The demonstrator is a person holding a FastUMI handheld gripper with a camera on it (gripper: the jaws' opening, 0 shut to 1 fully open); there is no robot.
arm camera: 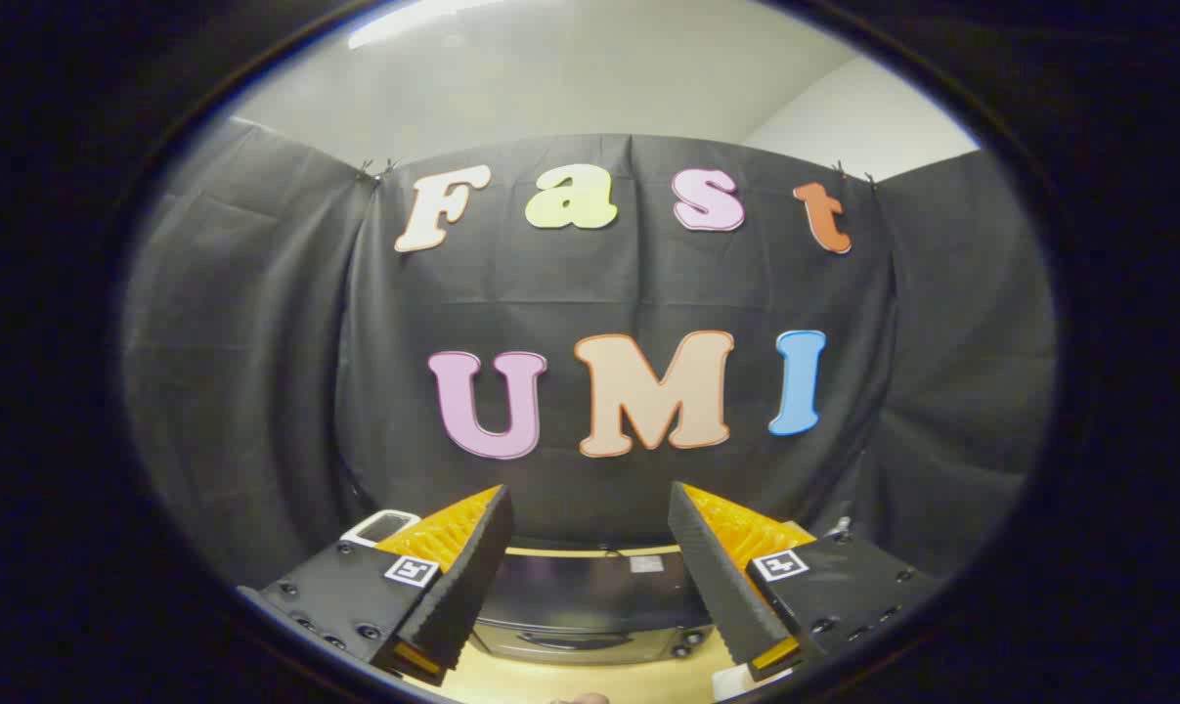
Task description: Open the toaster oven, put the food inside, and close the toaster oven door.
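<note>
Claw spread wide, holding nothing. Toaster oven below on counter: heavy, stiff; door shut. Best grab: door handle.

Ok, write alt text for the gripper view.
An open claw hangs above a toaster oven that sits on a light wooden table, its fingers spread apart and holding nothing. The oven's door looks closed, with its handle facing the camera. Black cloth walls the booth behind.
</note>
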